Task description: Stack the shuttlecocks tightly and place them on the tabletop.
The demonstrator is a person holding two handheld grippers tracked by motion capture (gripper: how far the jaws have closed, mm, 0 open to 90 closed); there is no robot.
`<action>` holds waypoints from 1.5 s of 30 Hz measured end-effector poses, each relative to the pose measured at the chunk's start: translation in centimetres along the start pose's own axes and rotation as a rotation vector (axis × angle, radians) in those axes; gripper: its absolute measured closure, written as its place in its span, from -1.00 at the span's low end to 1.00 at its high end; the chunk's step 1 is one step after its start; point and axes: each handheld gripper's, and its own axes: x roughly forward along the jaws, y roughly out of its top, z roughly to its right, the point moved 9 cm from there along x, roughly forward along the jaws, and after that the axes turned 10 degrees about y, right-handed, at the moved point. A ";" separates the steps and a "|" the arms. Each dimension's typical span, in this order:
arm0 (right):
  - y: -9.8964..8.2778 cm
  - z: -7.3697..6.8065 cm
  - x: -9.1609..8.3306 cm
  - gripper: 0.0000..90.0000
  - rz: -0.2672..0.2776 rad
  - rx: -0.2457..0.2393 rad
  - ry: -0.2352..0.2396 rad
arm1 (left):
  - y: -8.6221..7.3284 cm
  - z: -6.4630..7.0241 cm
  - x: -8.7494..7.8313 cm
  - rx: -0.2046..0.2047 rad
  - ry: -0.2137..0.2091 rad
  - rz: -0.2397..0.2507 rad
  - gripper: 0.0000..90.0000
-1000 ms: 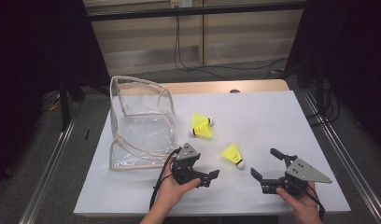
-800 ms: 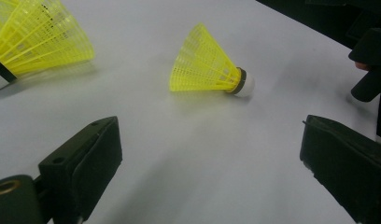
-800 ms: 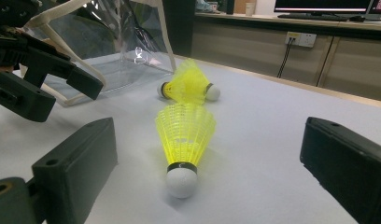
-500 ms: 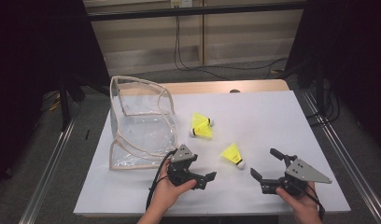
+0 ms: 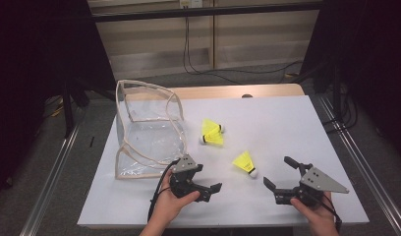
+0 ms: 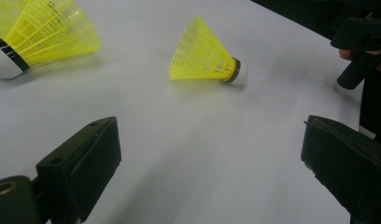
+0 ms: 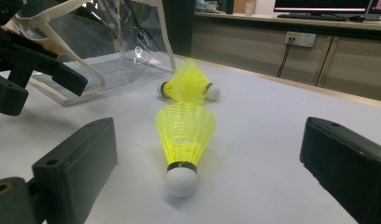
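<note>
Three yellow shuttlecocks (image 5: 245, 162) lie right of one clear bag (image 5: 148, 129); two grippers, left gripper (image 5: 208, 191) and right gripper (image 5: 282, 174), gape, holding nothing.

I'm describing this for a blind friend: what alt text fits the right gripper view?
A yellow shuttlecock lies on a white table, white tip toward the camera, between the open right gripper's black jaws. Behind it lie two more shuttlecocks and a clear plastic bag.

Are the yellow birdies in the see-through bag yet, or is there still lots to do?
Nothing is done yet: the clear bag holds no shuttlecocks. The near shuttlecock and a pair lie on the table. Left gripper and right gripper are open, holding nothing.
</note>
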 end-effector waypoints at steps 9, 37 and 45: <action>0.0 0.0 0.0 -0.93 -0.001 -0.004 -0.002 | -0.3 -0.1 -0.9 0.013 -0.017 0.003 -0.89; 0.0 0.0 0.1 -0.92 -0.002 -0.005 -0.002 | -1.0 -1.1 -2.7 0.017 -0.040 0.005 -0.89; 0.0 0.0 0.1 -0.92 0.000 -0.006 0.000 | -1.4 -1.3 -3.4 0.033 -0.047 0.007 -0.88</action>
